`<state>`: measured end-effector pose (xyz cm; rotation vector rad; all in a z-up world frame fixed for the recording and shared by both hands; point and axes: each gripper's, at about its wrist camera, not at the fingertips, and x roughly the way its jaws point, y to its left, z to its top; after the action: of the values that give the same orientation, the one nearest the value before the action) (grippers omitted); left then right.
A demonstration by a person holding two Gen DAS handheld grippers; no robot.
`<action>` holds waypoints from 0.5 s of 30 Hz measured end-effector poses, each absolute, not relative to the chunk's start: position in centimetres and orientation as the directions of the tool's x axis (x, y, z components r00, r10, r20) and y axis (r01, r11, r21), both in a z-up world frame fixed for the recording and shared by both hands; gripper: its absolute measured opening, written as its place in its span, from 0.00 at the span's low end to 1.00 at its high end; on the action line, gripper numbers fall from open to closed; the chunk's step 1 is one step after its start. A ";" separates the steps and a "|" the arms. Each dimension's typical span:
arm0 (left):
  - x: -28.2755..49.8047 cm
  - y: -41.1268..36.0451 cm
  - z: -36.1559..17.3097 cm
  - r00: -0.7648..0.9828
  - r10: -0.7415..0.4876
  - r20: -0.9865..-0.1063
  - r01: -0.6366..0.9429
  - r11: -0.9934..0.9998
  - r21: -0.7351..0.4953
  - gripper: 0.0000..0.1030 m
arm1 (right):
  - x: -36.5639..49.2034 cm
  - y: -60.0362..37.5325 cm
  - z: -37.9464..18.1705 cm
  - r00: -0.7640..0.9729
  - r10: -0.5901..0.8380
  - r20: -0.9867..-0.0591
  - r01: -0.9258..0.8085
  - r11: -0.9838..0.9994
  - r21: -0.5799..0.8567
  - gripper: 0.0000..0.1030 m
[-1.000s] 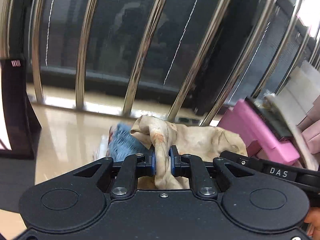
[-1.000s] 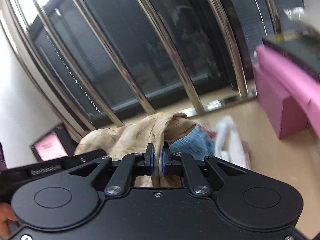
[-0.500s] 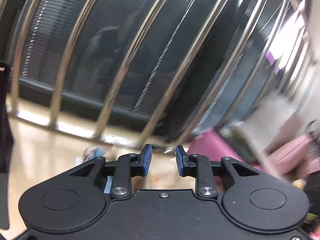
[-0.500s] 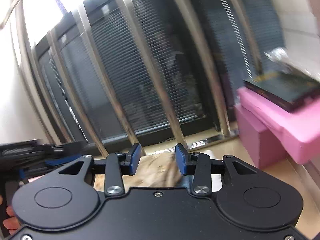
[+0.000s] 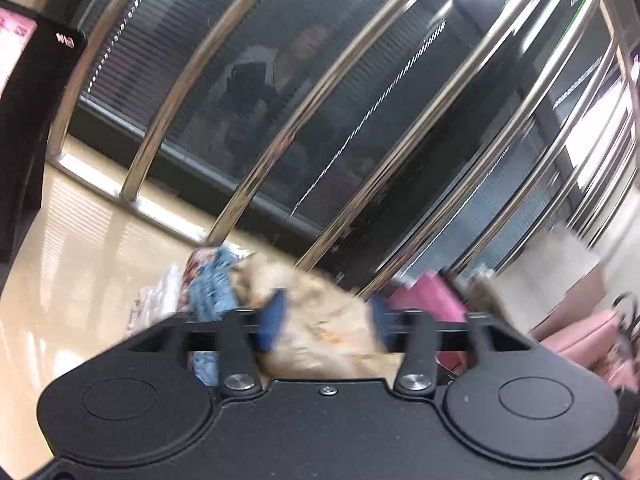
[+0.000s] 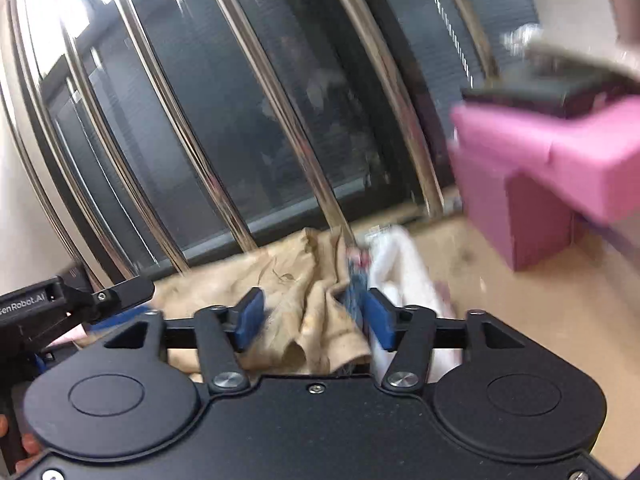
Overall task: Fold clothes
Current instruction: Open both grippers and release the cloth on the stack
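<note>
A beige printed garment [image 5: 320,320] lies crumpled on the shiny tan floor, seen in both wrist views [image 6: 296,300]. Beside it are a blue denim piece [image 5: 212,284] and a white garment [image 6: 404,272]. My left gripper [image 5: 326,320] is open, its blue pads spread apart with the beige cloth lying loose behind the gap. My right gripper [image 6: 314,316] is open too, and the beige cloth and a strip of denim [image 6: 356,292] show between its pads, ungripped. The left gripper's body [image 6: 60,312] appears at the left edge of the right wrist view.
Chrome bars [image 5: 264,160] in front of dark glass stand close behind the clothes. A pink box [image 6: 560,184] with a dark book on top sits to the right. A dark stand [image 5: 24,120] is at the far left. Both views are blurred by motion.
A second ago both grippers were shut on the beige garment. They let go, lifted, and opened wider; now they have come back down over the dropped cloth.
</note>
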<state>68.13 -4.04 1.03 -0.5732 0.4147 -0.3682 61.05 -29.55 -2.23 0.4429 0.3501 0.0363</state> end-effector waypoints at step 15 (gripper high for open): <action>48.9 0.8 8.6 0.890 -0.405 -0.207 0.279 0.845 -0.456 1.00 | 42.7 -23.4 6.5 0.958 0.136 -0.251 -0.087 0.977 0.196 1.00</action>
<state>48.89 0.81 8.64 -0.4308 0.3040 -0.3666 42.69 -23.37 6.50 0.1843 0.2666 0.1139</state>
